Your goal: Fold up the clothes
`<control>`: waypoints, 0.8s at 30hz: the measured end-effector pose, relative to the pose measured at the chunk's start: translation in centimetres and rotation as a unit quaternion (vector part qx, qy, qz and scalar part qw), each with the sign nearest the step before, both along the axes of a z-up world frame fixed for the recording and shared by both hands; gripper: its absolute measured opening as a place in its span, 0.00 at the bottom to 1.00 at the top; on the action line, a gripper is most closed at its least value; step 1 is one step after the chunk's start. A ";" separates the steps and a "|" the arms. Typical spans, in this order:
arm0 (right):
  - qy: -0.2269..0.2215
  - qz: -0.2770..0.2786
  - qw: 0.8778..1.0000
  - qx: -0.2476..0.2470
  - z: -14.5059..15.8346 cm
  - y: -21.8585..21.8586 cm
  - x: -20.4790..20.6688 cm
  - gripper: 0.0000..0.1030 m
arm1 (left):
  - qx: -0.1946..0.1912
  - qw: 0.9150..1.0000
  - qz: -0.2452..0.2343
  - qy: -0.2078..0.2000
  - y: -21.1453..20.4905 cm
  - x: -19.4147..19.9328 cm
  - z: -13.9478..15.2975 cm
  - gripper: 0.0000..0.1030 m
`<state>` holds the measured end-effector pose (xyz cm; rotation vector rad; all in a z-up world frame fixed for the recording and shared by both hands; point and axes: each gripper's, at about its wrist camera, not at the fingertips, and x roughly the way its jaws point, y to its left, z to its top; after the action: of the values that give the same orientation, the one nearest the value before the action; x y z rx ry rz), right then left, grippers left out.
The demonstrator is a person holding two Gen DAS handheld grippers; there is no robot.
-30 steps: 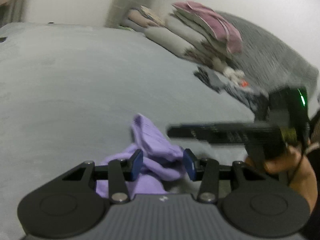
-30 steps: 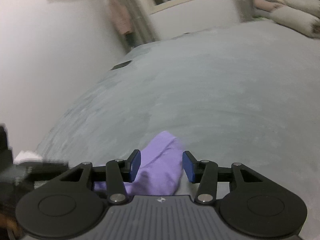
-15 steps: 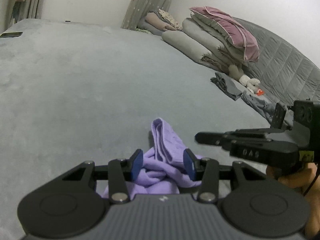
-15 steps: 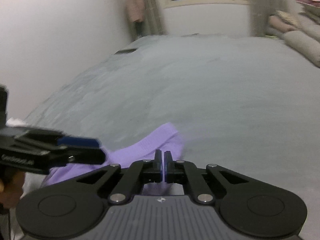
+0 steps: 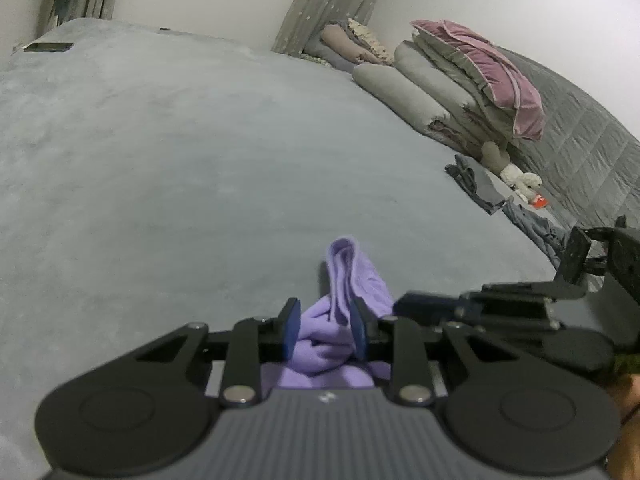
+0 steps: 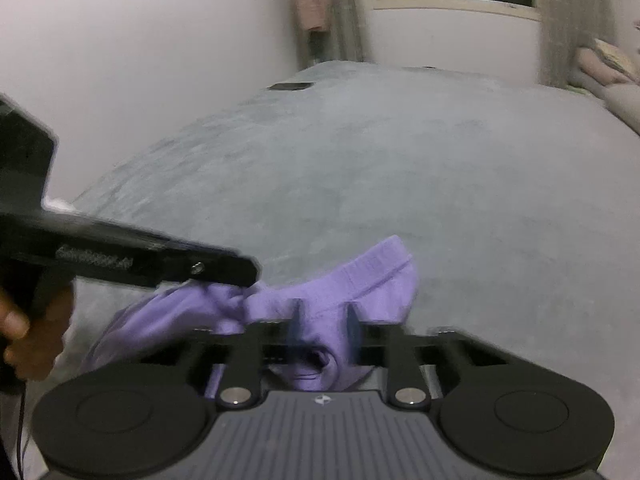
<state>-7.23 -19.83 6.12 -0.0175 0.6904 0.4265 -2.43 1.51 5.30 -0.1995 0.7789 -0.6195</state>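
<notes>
Ahead of my left claw [image 5: 325, 332] the grey bed [image 5: 168, 168] is open right up to the window wall. Right side blocked: stacked bedding [image 5: 460, 80], a plush toy [image 5: 520, 182] and loose grey clothes [image 5: 476, 188] along the headboard. Right claw [image 5: 404, 304] sits just beside my left one, crowding the purple garment [image 5: 356, 276]. Phone [image 5: 49, 46] at far left edge

A garment [image 5: 352, 304] lies on the bed [image 5: 160, 168], bedding pile [image 5: 460, 84] behind.
</notes>
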 end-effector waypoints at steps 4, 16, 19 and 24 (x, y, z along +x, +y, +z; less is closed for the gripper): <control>-0.020 -0.052 0.998 0.025 1.1 -2.0 -0.2 0.03 | -0.011 1.000 -0.002 0.001 0.1 -0.2 0.1 0.31; -0.021 0.032 0.999 -0.024 0.3 1.8 -0.5 0.43 | -0.012 0.999 0.027 0.024 0.3 0.2 -0.7 0.28; -0.007 0.036 0.999 -0.025 -0.4 2.0 -0.1 0.42 | -0.012 0.999 0.025 0.023 0.0 0.2 -0.7 0.28; -0.014 -0.006 1.000 -0.010 -0.2 1.3 0.7 0.11 | -0.027 0.999 0.021 0.025 -0.3 0.3 -0.7 0.28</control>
<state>-6.56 -18.52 5.90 -0.0390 0.6677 0.4074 -2.15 1.23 4.63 -0.2809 0.8043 -0.5980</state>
